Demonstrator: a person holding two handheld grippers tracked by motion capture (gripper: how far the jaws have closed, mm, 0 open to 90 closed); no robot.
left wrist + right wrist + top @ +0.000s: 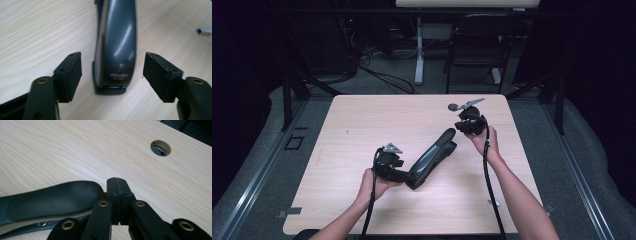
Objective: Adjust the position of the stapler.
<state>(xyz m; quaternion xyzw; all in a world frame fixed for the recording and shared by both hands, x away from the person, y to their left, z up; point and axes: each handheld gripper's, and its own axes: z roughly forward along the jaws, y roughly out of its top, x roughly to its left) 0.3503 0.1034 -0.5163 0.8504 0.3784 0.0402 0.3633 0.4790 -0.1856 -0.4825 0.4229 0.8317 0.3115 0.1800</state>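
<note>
Left gripper, jaws spread, pads clear of my stapler mid-table; right gripper, pressed together and empty, at its 1 o'clock end; risk: closing off-centre skids the glossy body sideways

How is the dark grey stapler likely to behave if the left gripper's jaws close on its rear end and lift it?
The stapler looks rigid, so it should not flex. Its glossy, rounded top suggests the pads could slip. It is long, and gripped at one end it would probably droop; its top arm already stands raised, so it may swing on its hinge.
</note>
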